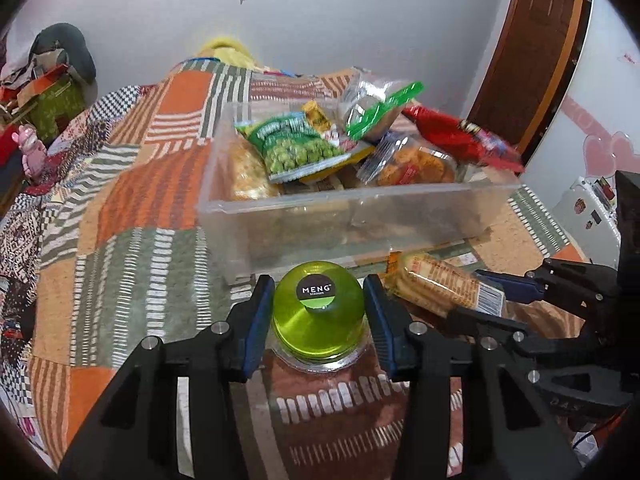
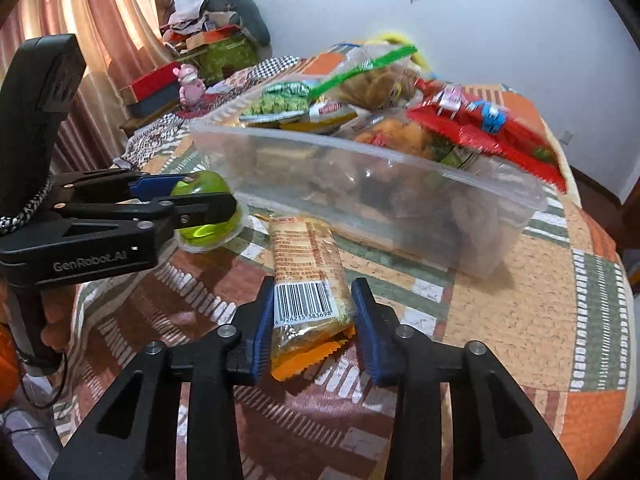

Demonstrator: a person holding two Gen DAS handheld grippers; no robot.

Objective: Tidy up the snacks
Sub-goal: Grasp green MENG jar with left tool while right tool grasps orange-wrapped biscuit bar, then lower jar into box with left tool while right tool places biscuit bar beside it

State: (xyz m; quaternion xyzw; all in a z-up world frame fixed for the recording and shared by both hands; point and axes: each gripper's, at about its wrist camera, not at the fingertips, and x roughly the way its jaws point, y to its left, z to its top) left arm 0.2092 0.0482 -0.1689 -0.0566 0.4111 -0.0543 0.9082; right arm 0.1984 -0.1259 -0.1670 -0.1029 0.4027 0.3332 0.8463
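Jelly cup (image 1: 318, 316) sits upside down on the quilt (image 1: 132, 200), rim down, label facing up. It lies dead ahead between the left gripper (image 1: 318, 320) fingers, blue pads (image 1: 256, 320) just beside its sides, a sliver of gap showing on each. Jaws bracket the cup; I judge them not yet clamped. The cup is round, so there is no long axis to line up.

Biscuit pack (image 2: 306, 276) lies flat on the quilt, just right of the cup. Its long axis runs straight away from the right gripper (image 2: 314, 320), toward the bin (image 2: 500, 240). The barcode end is between the right fingers: left pad touching or nearly so, right pad with a small gap. Jaws apart, straddling, not gripping as far as I can tell.

Each gripper has its own item; neither needs to cross over.

The bin is clear plastic and stands just beyond both items, its near wall close to the cup. It is already heaped: pea bag (image 1: 296, 148), red packet (image 1: 464, 136), a green-topped clear bag (image 1: 380, 108), and orange crackers (image 1: 412, 164). The red packet overhangs the right rim.

Judgement: lift and forward over the near wall; the free space looks to be at the near side.
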